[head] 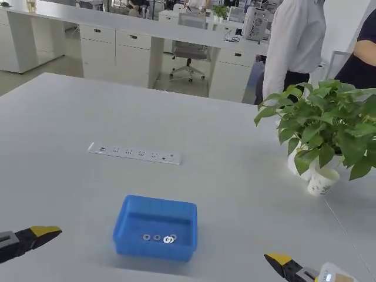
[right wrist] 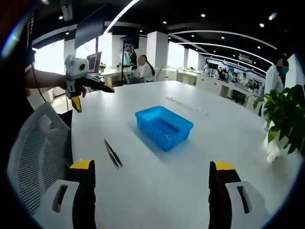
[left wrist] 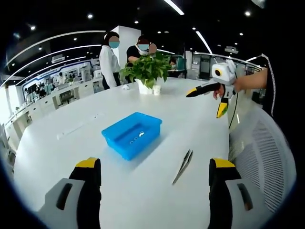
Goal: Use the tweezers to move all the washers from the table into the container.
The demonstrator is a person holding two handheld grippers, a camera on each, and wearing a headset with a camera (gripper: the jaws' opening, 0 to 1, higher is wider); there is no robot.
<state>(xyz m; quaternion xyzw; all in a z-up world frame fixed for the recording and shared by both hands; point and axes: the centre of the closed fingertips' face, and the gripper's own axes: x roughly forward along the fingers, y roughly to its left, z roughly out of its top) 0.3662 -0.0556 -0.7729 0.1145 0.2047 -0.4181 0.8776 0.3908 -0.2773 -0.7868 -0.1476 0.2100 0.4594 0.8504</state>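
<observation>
A blue container [head: 155, 226] stands on the white table near its front edge, with several washers [head: 160, 238] lying on its floor. The tweezers [left wrist: 183, 164] lie flat on the table, apart from the container [left wrist: 132, 134] and untouched. My left gripper [left wrist: 155, 164] is open with nothing between its jaws; its yellow tip [head: 44, 232] is left of the container. My right gripper [right wrist: 152, 165] is also open and empty, its tip [head: 279, 259] right of the container. In the right gripper view the tweezers [right wrist: 113, 152] lie left of the container [right wrist: 164, 126].
A white power strip [head: 134, 153] lies beyond the container. A potted plant [head: 329, 126] and a paper cup [head: 322, 181] stand at the right. Two people stand behind the table's far right edge. A mesh chair [right wrist: 40, 143] is at the near side.
</observation>
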